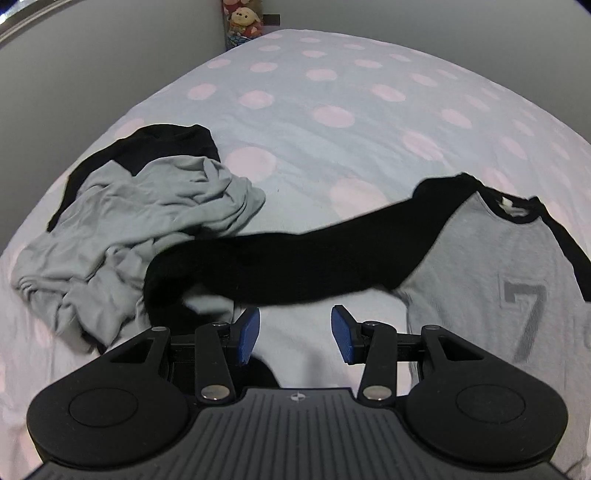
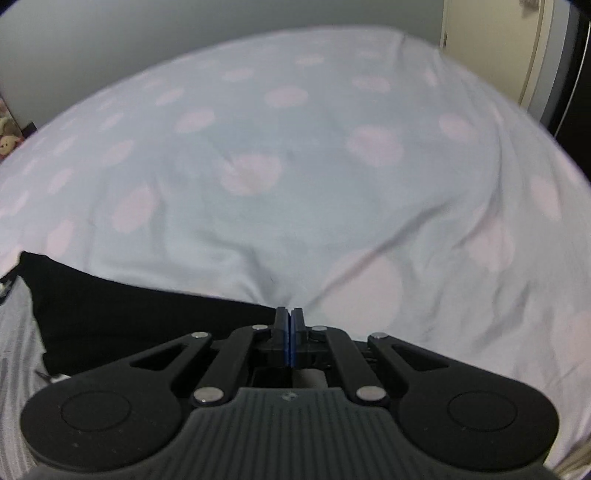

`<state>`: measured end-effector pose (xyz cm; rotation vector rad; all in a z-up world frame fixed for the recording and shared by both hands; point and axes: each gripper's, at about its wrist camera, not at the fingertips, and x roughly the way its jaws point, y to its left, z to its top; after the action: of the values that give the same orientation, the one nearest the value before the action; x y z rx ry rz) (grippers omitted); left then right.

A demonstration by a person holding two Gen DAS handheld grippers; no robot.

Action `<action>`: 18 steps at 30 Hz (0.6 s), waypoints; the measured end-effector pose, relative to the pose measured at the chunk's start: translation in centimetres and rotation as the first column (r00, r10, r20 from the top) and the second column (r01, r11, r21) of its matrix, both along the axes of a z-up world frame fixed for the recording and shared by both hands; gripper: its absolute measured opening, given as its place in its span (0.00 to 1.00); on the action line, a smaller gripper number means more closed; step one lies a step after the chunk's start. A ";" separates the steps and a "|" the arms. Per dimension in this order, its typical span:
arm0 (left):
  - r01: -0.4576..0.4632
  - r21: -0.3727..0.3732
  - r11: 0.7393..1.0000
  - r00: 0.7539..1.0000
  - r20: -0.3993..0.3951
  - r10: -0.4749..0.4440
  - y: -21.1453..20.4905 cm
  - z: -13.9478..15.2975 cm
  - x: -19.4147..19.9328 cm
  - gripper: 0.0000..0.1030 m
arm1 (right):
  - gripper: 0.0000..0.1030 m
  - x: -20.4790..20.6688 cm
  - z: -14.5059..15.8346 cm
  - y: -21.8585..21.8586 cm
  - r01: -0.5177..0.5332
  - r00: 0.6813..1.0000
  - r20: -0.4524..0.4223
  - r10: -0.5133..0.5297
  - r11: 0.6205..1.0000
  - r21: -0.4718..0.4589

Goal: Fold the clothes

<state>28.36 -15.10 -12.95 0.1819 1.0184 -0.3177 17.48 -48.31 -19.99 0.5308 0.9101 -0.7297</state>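
Note:
A grey shirt with black sleeves and a "7" print (image 1: 491,280) lies flat on the bed at the right. Its long black sleeve (image 1: 295,262) stretches leftward across the bed. My left gripper (image 1: 295,334) is open and empty, hovering just in front of that sleeve. A second grey and black garment (image 1: 147,221) lies crumpled at the left. In the right wrist view my right gripper (image 2: 289,317) is shut at the end of the other black sleeve (image 2: 140,317); whether fabric is pinched between the pads is hidden. The grey body of the shirt (image 2: 18,350) shows at the left edge.
The bed is covered by a pale blue sheet with pink dots (image 1: 332,118), also seen in the right wrist view (image 2: 295,166). Plush toys (image 1: 243,22) stand against the grey wall at the far corner. A cream door (image 2: 524,51) stands beyond the bed at the far right.

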 end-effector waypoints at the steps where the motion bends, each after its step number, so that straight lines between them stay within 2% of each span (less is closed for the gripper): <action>1: 0.012 -0.009 1.000 1.000 0.005 -0.012 -0.2 -0.1 0.6 0.40 | 0.02 0.2 -0.5 0.0 -0.009 1.000 -0.010 0.009 1.000 0.004; 4: 0.076 -0.027 0.997 0.997 0.023 -0.076 -1.5 -0.5 2.5 0.40 | 0.13 0.4 -0.7 0.3 -0.044 0.999 -0.004 0.044 0.999 -0.029; 6: 0.110 -0.040 0.993 0.993 0.034 -0.109 -2.7 -0.9 3.8 0.40 | 0.29 1.1 0.1 1.1 -0.085 0.996 0.020 0.087 0.993 -0.087; 10: 0.166 -0.078 0.983 0.985 0.047 -0.163 -5.9 -2.2 6.6 0.40 | 0.29 4.8 1.1 3.7 -0.214 0.973 0.062 0.222 0.970 -0.117; 18: 0.271 -0.159 0.949 0.963 0.032 -0.269 -12.6 -6.0 11.1 0.40 | 0.29 15.1 -0.1 8.8 -0.409 0.897 0.149 0.417 0.909 -0.084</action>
<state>39.46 -27.68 -18.95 0.1760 0.9534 -0.6467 32.58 -39.55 -20.07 0.3294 0.8117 -0.3146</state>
